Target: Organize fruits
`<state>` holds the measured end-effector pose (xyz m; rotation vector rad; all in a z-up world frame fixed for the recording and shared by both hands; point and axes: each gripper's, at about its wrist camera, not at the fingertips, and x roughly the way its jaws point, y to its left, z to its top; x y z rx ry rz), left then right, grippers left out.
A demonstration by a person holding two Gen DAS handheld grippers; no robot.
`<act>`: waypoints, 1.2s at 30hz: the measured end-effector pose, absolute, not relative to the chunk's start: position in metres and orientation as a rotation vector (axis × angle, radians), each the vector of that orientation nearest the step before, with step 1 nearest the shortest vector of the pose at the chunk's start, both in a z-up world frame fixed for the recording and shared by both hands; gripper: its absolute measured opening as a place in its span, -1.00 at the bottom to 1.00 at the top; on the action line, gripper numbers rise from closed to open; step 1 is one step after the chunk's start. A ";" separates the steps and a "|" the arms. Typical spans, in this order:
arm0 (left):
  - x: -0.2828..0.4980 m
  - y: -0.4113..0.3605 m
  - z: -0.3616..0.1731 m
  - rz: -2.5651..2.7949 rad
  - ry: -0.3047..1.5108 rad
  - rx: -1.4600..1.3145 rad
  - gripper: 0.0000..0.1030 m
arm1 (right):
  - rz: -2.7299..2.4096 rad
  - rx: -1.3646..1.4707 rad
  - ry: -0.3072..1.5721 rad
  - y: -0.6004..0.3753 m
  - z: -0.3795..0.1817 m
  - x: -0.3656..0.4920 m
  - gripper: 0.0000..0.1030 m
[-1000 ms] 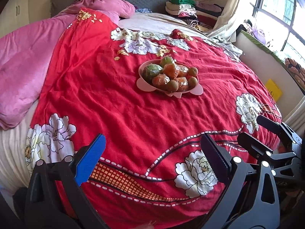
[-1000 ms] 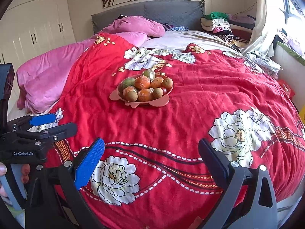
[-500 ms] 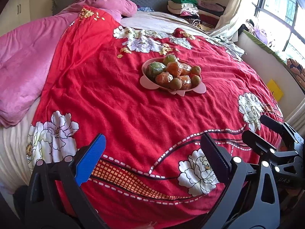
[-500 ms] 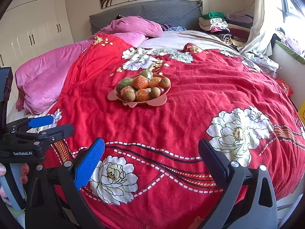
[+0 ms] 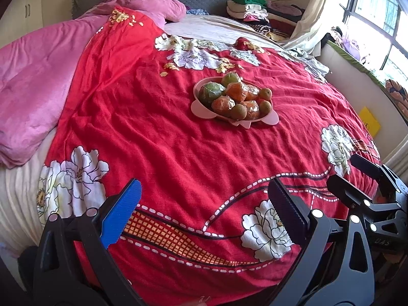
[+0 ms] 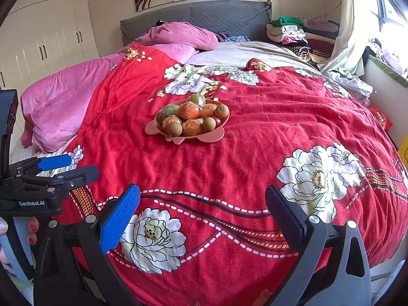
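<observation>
All the fruits sit piled in the pink plate on the bed. My left fingers and right fingers are spread wide, holding nothing, far from it.

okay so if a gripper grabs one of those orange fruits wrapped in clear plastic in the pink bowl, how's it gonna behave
The wrapped orange fruit looks glossy, so the film may slip or crinkle between the pads. It is round and sits heaped on other fruit in the pink bowl, so lifting it could set neighbours rolling. The bowl rests on a soft, wrinkled red bedspread, so pushing down may tilt it.
</observation>
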<state>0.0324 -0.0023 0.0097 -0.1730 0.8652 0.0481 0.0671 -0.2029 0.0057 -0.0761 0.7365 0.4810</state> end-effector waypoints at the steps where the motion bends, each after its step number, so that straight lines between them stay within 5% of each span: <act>1: 0.033 -0.002 0.010 0.050 0.864 -0.173 0.81 | 0.480 -0.077 0.738 -0.203 0.006 0.067 0.91; 36: 0.032 0.002 0.011 0.088 0.870 -0.150 0.81 | 0.481 -0.085 0.737 -0.199 0.007 0.065 0.91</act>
